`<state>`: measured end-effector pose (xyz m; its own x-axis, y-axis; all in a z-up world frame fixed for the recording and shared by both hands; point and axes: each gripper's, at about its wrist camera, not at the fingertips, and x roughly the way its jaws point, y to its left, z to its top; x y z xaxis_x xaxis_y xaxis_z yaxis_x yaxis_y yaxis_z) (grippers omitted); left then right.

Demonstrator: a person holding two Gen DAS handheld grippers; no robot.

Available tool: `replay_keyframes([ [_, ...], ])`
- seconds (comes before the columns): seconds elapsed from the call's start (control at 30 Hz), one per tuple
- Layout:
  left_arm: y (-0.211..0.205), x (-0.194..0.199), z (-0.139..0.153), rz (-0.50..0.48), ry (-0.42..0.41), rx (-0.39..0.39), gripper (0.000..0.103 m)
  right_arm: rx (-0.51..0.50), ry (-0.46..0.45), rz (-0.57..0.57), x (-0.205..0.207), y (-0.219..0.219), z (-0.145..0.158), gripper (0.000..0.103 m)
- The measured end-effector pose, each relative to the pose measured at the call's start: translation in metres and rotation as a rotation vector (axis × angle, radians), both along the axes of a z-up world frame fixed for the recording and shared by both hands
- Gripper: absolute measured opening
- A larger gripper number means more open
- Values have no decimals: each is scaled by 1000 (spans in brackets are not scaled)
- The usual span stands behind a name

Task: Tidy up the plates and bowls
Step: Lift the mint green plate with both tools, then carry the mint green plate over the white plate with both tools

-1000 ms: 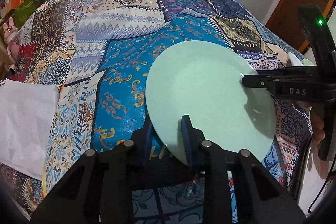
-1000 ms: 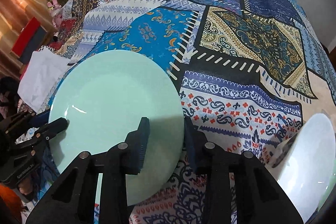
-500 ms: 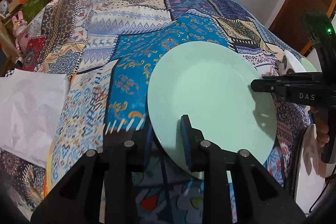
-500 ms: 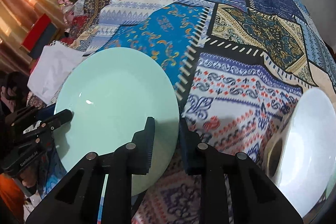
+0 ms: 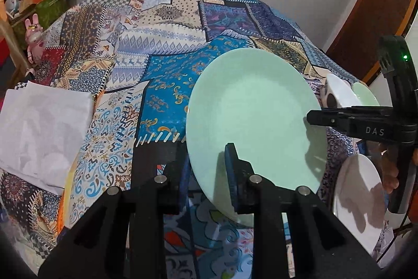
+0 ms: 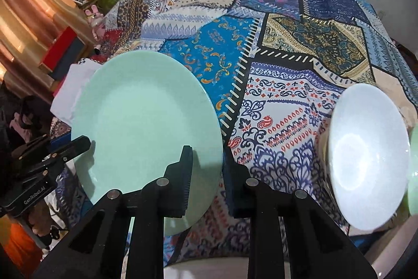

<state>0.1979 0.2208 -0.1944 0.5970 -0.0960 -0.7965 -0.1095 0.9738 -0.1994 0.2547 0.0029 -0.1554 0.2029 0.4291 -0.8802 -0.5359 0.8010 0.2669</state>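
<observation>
Through my left wrist camera, my left gripper (image 5: 206,169) pinches the near rim of the mint-green plate (image 5: 250,117), while my right gripper (image 5: 311,119) bites the opposite edge — two holds so it stays level above the patchwork tablecloth (image 5: 162,69). White plates (image 5: 360,198) wait at the right, likely the stack I'm headed for.

Through my right wrist camera, my right gripper (image 6: 206,171) is clamped tight on the plate's (image 6: 141,127) rim, beside the white bowl (image 6: 365,156). Compared with a second ago, those jaws have narrowed onto the rim, and the plate sits higher — more cloth shows beneath it.
</observation>
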Motion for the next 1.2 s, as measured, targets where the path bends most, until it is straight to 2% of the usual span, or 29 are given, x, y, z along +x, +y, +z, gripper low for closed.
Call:
replay_keyframes([
  [0.67, -36, -37, 41, -7, -38, 0, 25, 46, -69, -9, -40, -40, 45, 21],
  [1.2, -91, -56, 55, -69, -37, -18, 25, 60, -70, -76, -68, -97, 52, 21],
])
